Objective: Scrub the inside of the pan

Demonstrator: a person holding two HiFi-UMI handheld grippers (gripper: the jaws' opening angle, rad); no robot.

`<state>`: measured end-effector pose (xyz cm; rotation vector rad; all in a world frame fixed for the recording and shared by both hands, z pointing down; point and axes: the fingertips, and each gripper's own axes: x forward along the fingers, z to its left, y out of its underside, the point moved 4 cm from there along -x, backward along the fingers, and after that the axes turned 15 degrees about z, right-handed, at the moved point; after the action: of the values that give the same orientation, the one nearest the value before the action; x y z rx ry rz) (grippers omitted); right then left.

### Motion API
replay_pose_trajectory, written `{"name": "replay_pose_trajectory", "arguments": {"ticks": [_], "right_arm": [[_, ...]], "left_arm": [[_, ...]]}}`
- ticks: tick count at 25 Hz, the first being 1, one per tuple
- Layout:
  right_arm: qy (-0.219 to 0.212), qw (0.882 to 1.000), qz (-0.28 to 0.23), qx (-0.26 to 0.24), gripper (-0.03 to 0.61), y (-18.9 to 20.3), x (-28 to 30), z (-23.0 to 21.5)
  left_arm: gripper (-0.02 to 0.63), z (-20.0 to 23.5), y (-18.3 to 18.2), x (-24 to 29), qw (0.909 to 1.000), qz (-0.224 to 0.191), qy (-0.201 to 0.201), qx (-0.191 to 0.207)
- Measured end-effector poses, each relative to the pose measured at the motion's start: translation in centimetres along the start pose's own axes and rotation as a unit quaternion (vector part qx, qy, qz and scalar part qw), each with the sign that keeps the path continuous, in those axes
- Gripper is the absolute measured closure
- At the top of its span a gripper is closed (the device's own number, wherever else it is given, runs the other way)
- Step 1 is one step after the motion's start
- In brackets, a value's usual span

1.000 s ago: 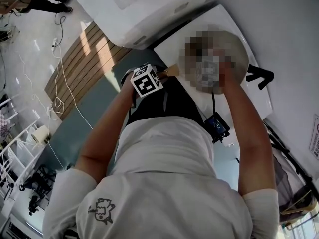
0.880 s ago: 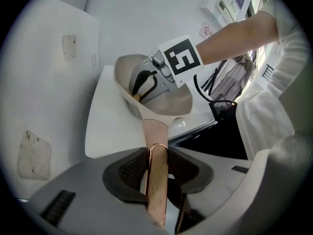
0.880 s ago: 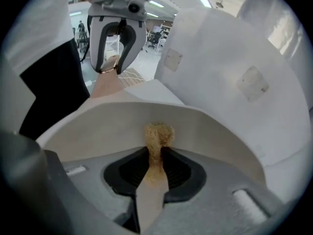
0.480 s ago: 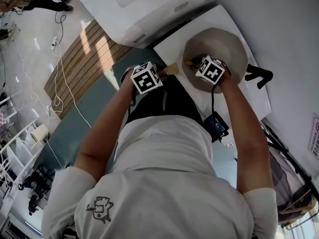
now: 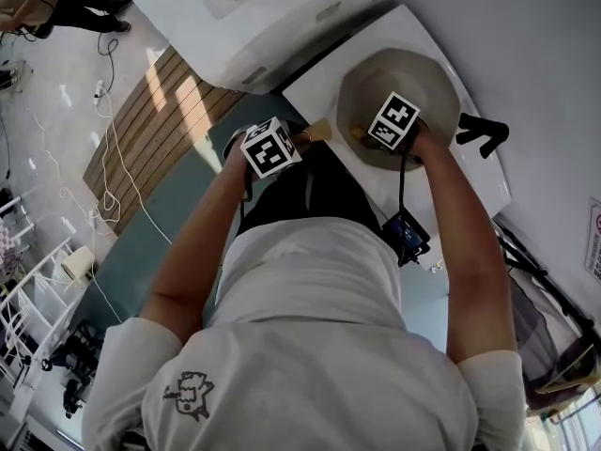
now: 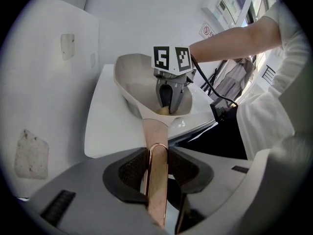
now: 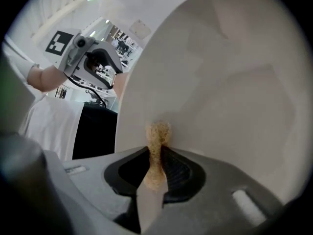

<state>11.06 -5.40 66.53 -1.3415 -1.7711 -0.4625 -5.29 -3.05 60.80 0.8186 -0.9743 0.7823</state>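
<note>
My right claw [image 7: 155, 169], pinched on the tan scrub pad [image 7: 157, 133], has rolled and slid across the pan [image 5: 434, 81] at the head view's upper right, so scrubbing is under way, while my left claw [image 6: 157, 169] stays clamped on its copper handle [image 6: 156, 131].

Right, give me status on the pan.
Left hand-held gripper shut on pan handle. Right hand-held gripper shut on sponge, sponge against inside of pan. Nothing in the way.
</note>
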Motion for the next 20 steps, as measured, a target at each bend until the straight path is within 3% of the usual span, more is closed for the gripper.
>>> {"name": "replay_pose_trajectory", "arguments": {"ticks": [5,10,15,20], "right_arm": [[-0.01,0.992,0.112,0.05,0.497,2.5,0.7,-0.3],[0.022,0.971,0.23,0.065,0.497,5.1,1.2,-0.9],[0.104,0.923,0.364,0.064,0.497,8.0,0.4,-2.5],[0.186,0.873,0.449,0.043,0.497,9.7,-1.0,-4.3]], "left_arm": [[0.472,0.0,-0.3,0.0,1.0,0.001,0.005,0.003],[0.474,-0.2,0.0,-0.1,1.0,0.003,0.008,0.001],[0.474,-0.1,-0.2,0.1,0.9999,0.005,0.011,0.002],[0.474,-0.2,-0.2,0.1,0.9999,-0.003,0.015,0.003]]}}
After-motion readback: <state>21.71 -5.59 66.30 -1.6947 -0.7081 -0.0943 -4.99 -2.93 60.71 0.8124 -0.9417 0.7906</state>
